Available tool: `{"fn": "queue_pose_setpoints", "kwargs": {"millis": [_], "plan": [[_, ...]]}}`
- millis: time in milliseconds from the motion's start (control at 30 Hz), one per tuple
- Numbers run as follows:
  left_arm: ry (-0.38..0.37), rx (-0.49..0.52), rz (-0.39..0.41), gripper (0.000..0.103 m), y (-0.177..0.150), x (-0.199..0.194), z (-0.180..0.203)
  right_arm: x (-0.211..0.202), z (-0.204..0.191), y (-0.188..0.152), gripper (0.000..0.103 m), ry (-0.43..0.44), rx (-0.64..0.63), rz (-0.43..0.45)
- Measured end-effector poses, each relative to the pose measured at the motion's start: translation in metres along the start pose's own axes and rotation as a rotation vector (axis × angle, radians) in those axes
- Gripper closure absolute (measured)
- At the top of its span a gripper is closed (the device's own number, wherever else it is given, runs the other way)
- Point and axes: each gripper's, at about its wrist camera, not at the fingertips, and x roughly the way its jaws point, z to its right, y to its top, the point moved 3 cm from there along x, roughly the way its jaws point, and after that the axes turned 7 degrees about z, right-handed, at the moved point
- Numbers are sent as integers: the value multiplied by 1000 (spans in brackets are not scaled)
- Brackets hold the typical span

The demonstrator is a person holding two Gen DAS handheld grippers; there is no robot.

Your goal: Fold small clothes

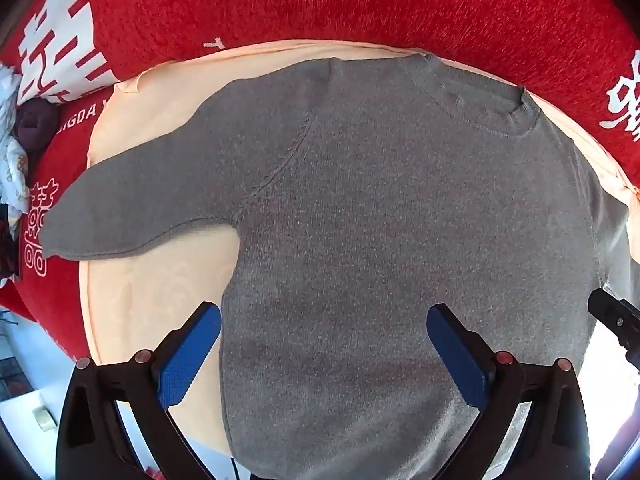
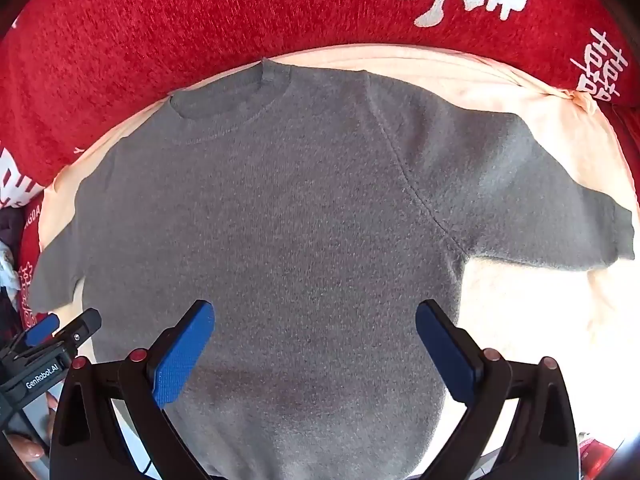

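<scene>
- While both grippers hovered above the lower part of the sweater [image 1: 360, 208], nothing was folded yet, as far as I could judge.
- The sweater was grey, with short sleeves, and it lay flat and face up on a peach cloth [image 1: 160, 280]. Its collar [image 1: 480, 104] pointed away from the person, toward the red blanket [image 1: 320, 0] with white characters.
- Both sleeves were spread out to the sides: the left sleeve [image 1: 132, 204] reached over the edge of the cloth onto the blanket, and the right sleeve [image 2: 540, 192] lay on the cloth.
- The left gripper [image 1: 324, 332] had its blue fingers [image 1: 192, 352] wide apart and held nothing. The left edge of the sweater ran just beside the left one.
- The right gripper [image 2: 316, 328] was also released, with its fingers [image 2: 182, 354] spread over the body of the sweater and grasping nothing.
- I could not tell from these views whether the pads touched the fabric or were only above it.
- In my opinion the task was at its very start: the sweater was laid out and smoothed, and all folds were left to do, the sleeves first and then the body.
- At the far left some other small clothes [image 1: 12, 160] waited in a heap.
</scene>
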Motion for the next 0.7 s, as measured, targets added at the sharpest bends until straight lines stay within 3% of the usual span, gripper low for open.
{"fn": "queue_pose_setpoints", "kwargs": {"millis": [700], "plan": [[26, -3, -5, 0, 4, -16, 2, 2, 0, 7, 2, 28, -41, -5]]}}
